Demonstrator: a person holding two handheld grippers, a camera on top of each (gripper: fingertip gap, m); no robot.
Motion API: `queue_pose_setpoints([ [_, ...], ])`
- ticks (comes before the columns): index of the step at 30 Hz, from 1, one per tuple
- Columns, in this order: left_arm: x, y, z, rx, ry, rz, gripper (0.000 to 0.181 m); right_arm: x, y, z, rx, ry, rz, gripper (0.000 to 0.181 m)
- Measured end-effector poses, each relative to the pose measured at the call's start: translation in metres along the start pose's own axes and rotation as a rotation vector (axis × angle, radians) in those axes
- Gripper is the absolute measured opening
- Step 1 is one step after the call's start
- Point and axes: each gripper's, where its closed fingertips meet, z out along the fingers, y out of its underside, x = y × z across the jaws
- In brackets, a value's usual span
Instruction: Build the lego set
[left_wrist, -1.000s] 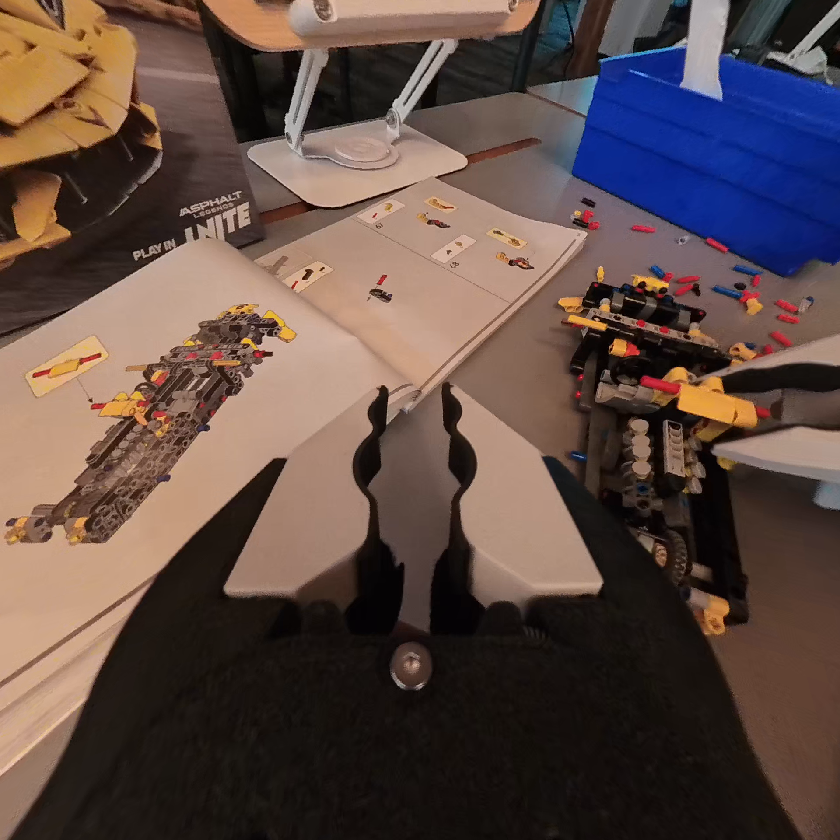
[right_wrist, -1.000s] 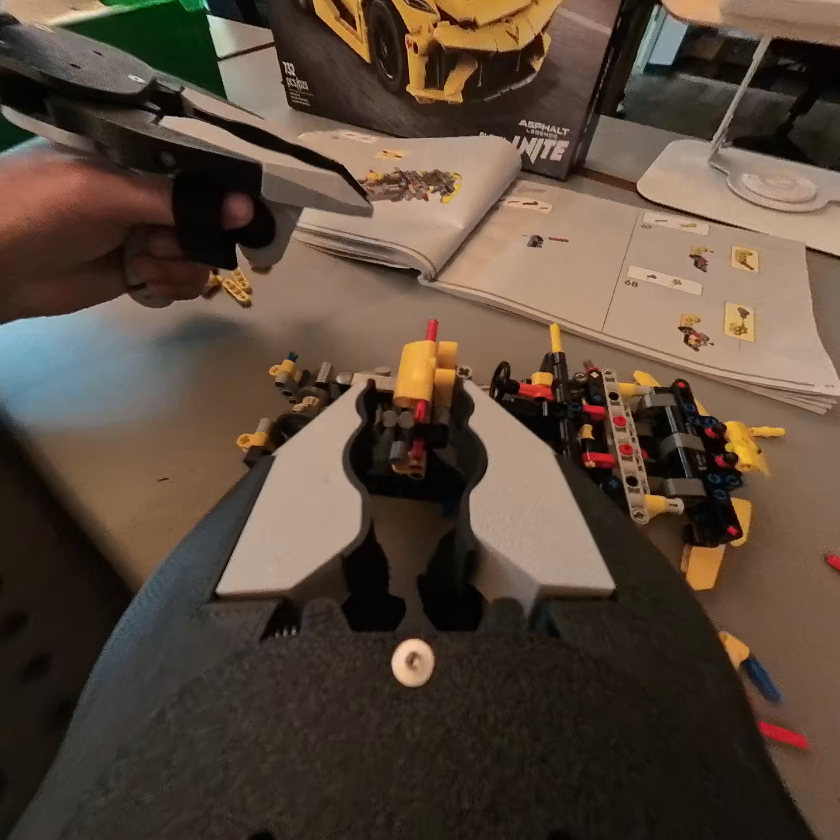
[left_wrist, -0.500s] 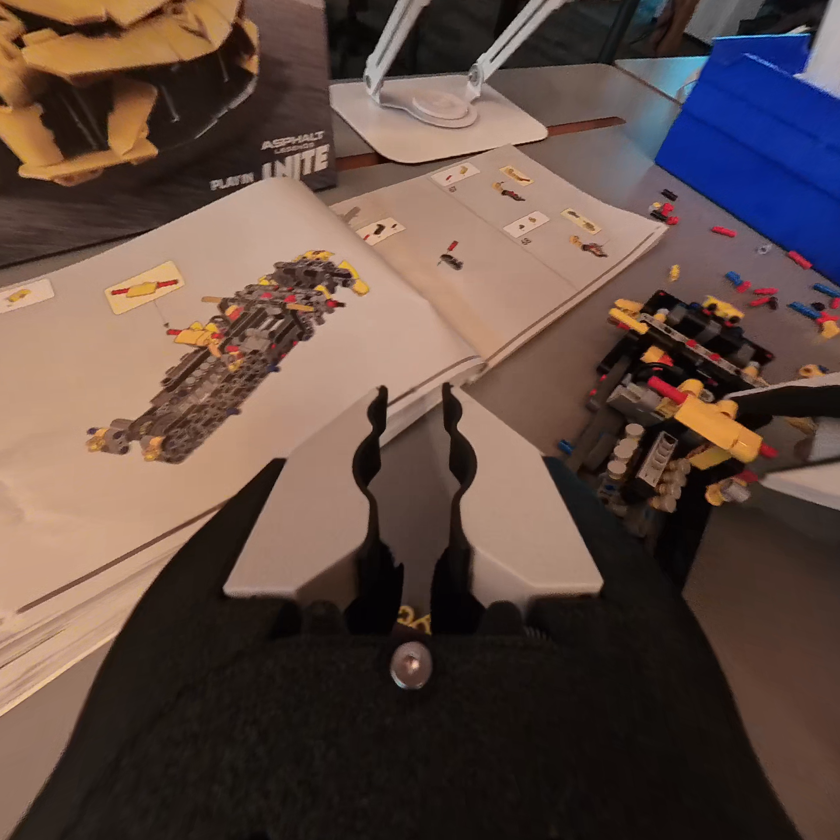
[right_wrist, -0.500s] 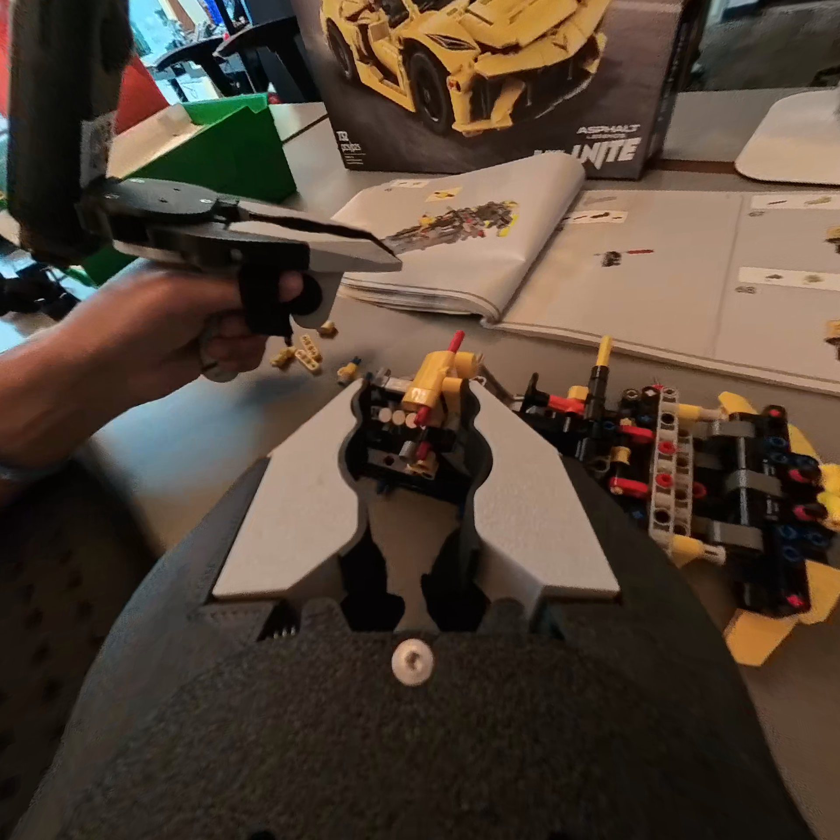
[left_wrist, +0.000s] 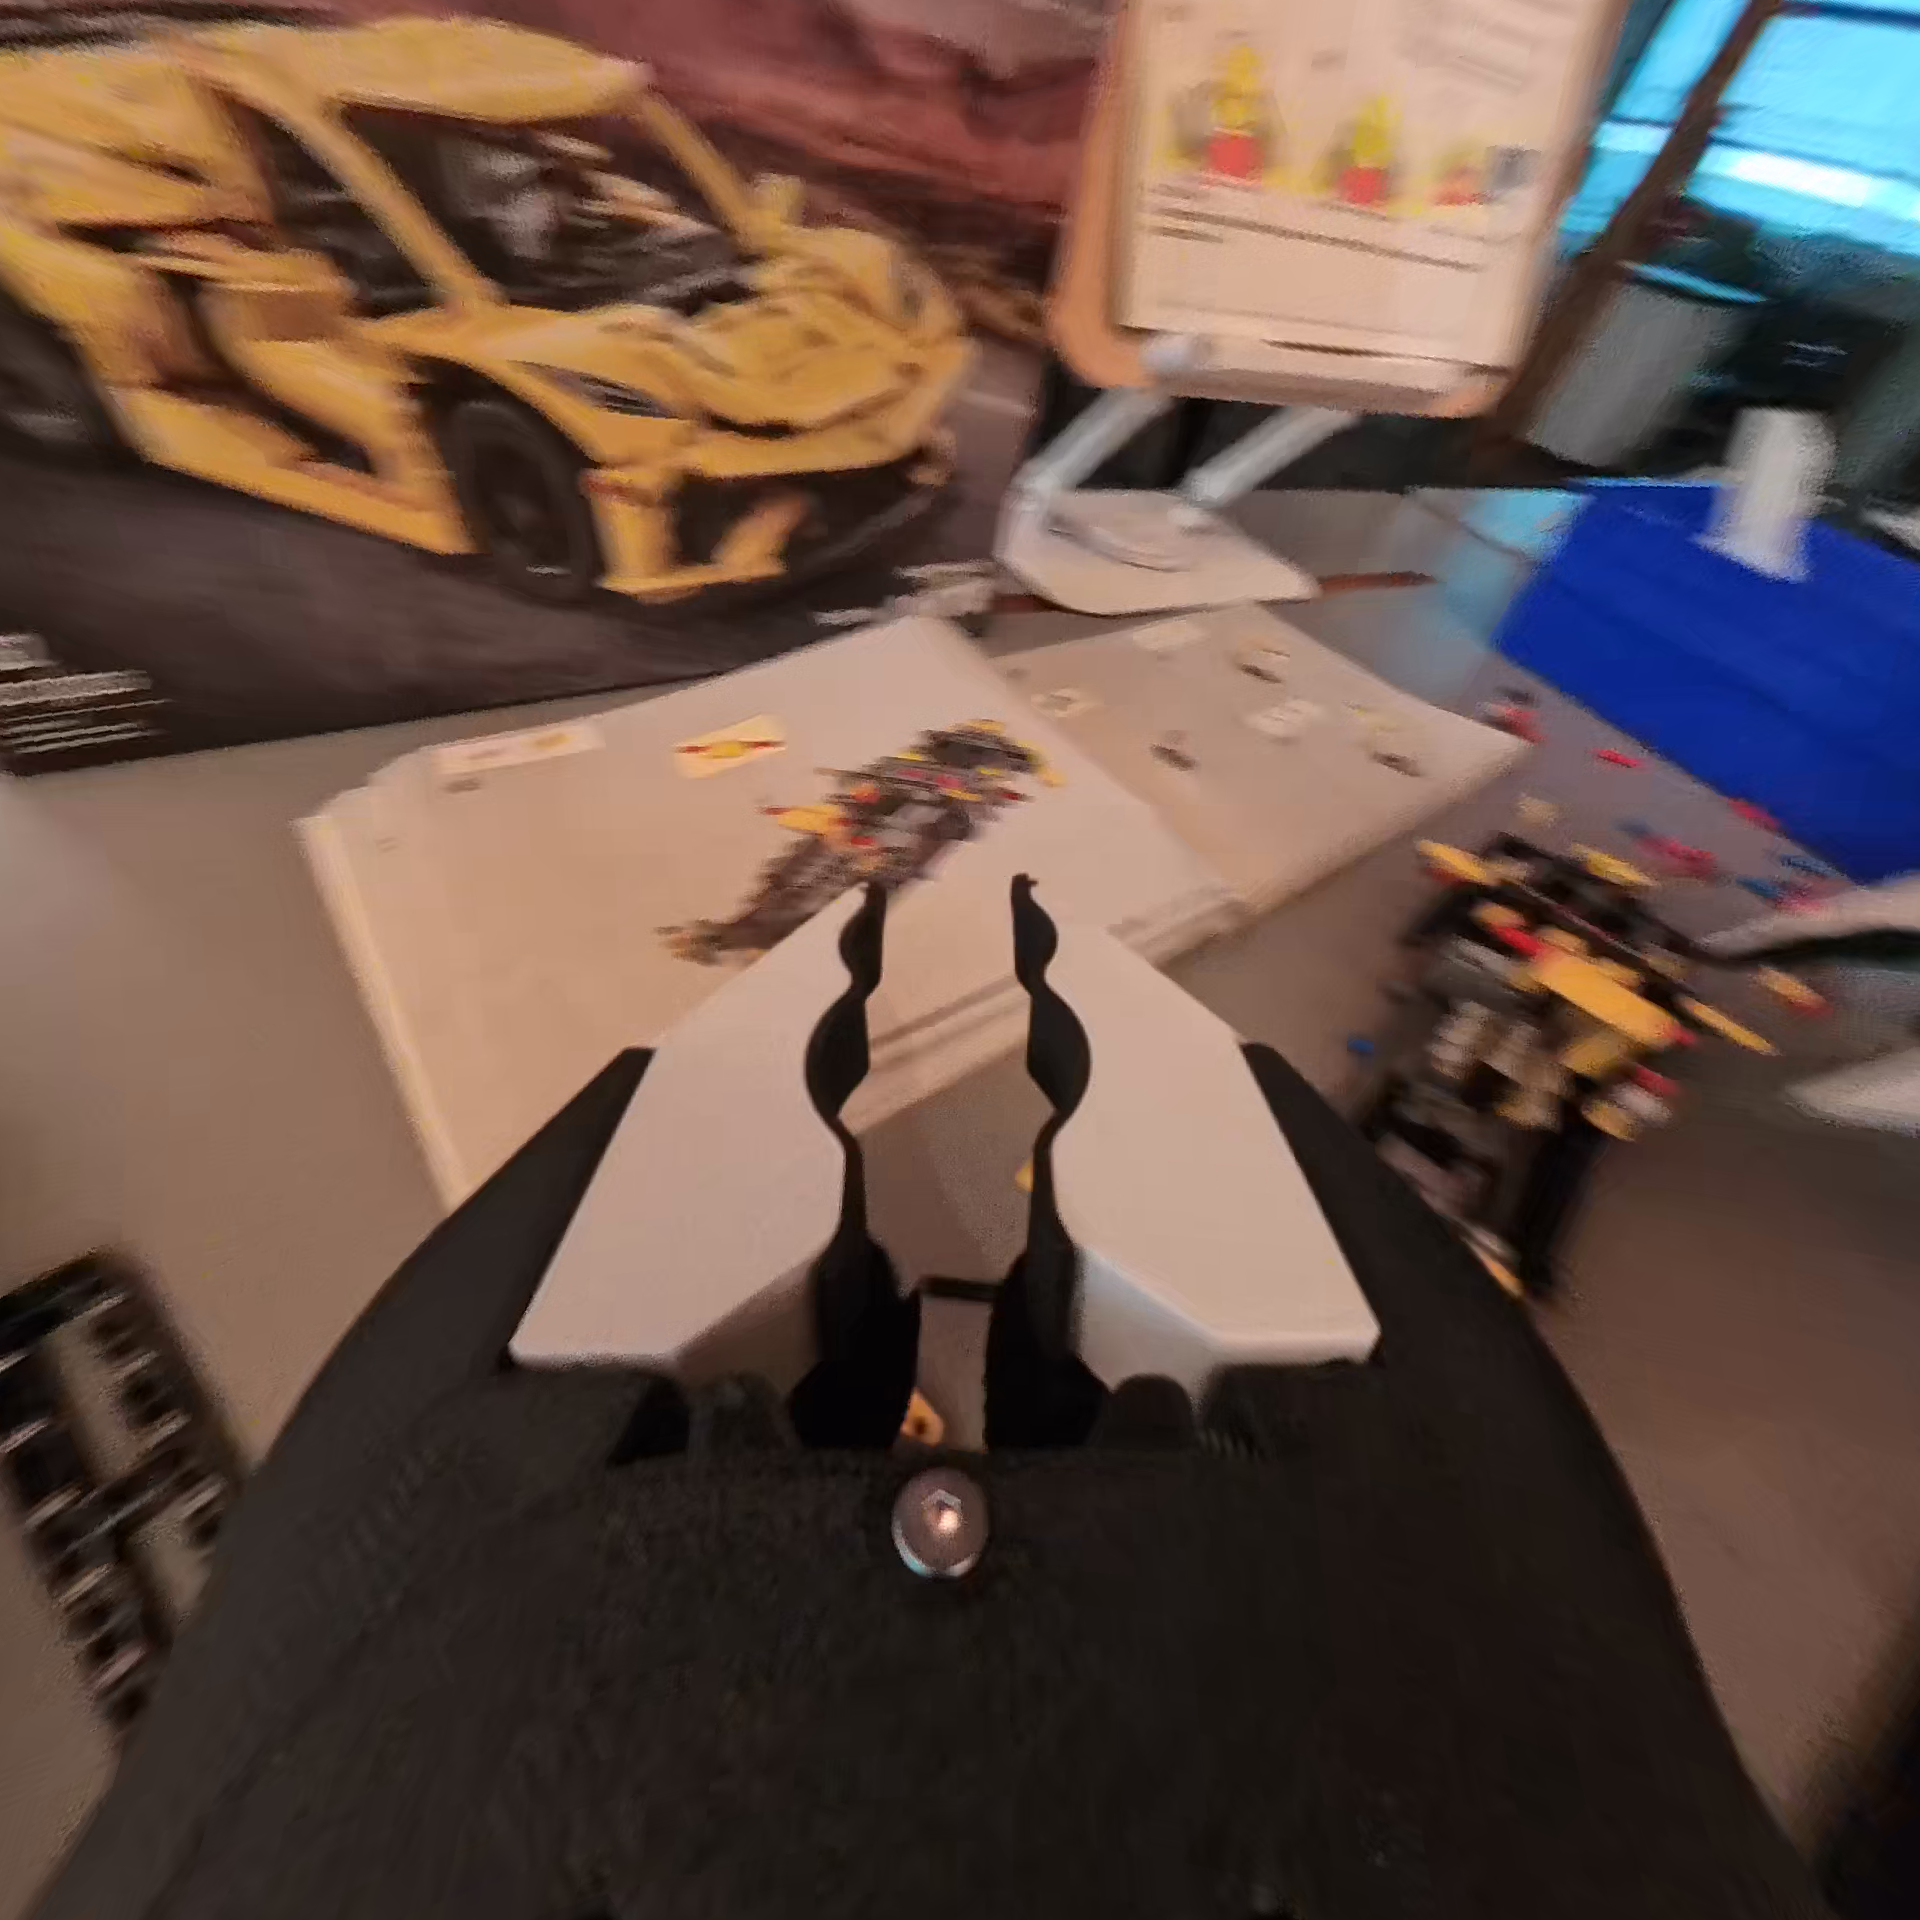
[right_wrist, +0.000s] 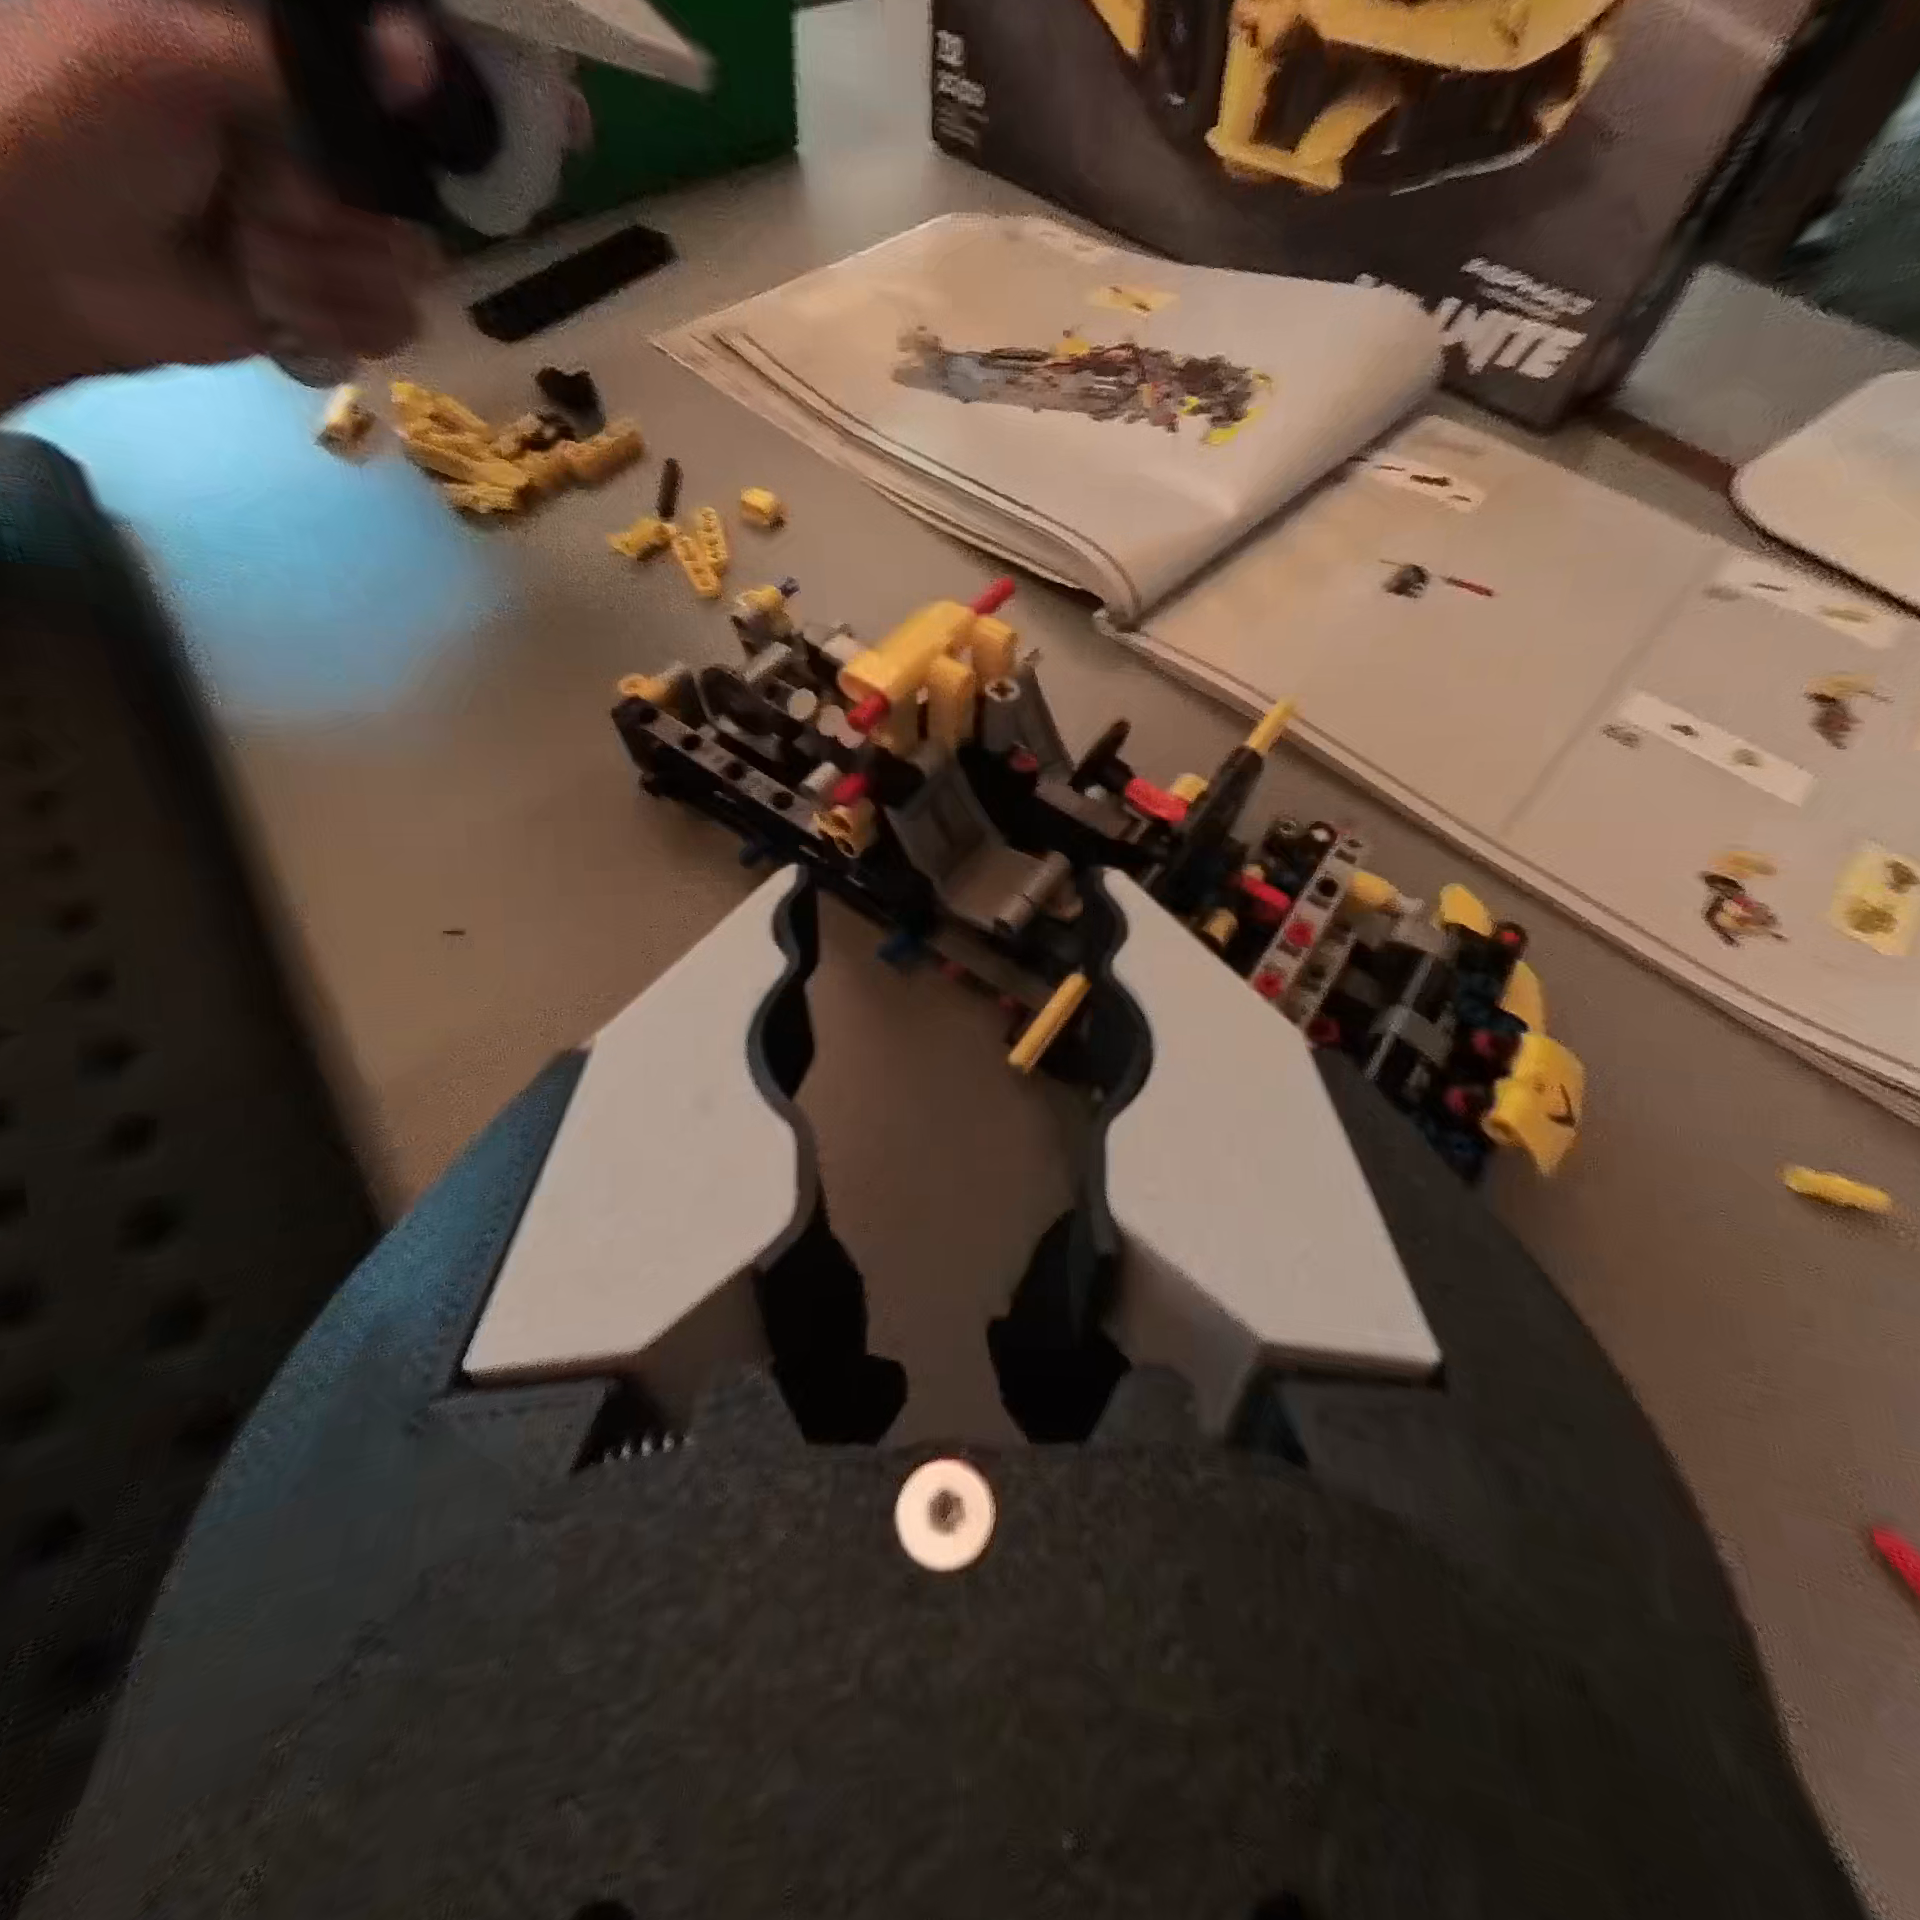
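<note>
Model: half-built black, grey and yellow lego chassis (right_wrist: 1039, 831) lies on the grey table (right_wrist: 468, 935), near the open instruction booklet (right_wrist: 1143, 416); long axis runs from near-left to far-right in the right wrist view

Right gripper (right_wrist: 951, 925): jaws spread, nothing between them; tips just at the chassis's near flank, about mid-length, contact not clear

Left gripper (left_wrist: 945, 899): jaws parted a little, empty; raised over the booklet's near edge, chassis (left_wrist: 1527, 1039) well off to its right; view blurred

Key relation: chassis sits straight ahead of the right gripper, broadside to it; right gripper much the nearer

Loose parts: scatter of small yellow pieces (right_wrist: 520, 447) on the table left of the chassis, below the hand holding the left gripper (right_wrist: 208, 177)

Backdrop: dark set box with yellow car picture (left_wrist: 416, 343) behind the booklet; blue bin (left_wrist: 1714, 665) far right

Judgement: build roughly midway; next move likely a grip across the chassis's narrow width, or a reach left for a yellow piece
</note>
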Motion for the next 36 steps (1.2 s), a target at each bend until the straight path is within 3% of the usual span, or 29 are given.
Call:
queue_pose_setpoints([
  [2,0.023,0.019,-0.013,-0.116,0.132,0.072,0.025,0.001,0.001,-0.003,0.044,0.027,0.016,0.044],
  [4,0.019,0.041,-0.038,-0.205,0.107,0.133,0.026,0.0,0.001,0.0,0.041,0.008,0.05,0.046],
  [8,0.015,0.078,-0.093,-0.344,0.092,0.063,0.026,-0.002,-0.006,0.0,0.076,0.015,0.011,0.042],
  [13,0.019,0.105,-0.13,-0.383,0.004,0.099,0.026,0.003,-0.008,-0.002,0.092,0.043,0.001,0.036],
  [16,0.021,0.1,-0.127,-0.307,-0.03,0.104,0.026,0.008,-0.008,-0.003,0.101,0.05,0.028,0.033],
  [19,0.042,0.077,-0.114,-0.141,0.051,-0.005,0.026,0.026,-0.007,-0.008,0.113,0.124,0.065,0.031],
  [23,0.047,0.058,-0.101,-0.031,0.067,-0.073,0.025,0.049,-0.003,-0.017,0.129,0.188,0.149,0.032],
  [29,0.045,0.059,-0.09,-0.039,0.071,-0.112,0.025,0.071,-0.001,-0.033,0.182,0.234,0.234,0.03],
  [36,0.044,0.059,-0.09,-0.034,0.086,-0.141,0.026,0.071,0.001,-0.031,0.176,0.21,0.248,0.029],
])
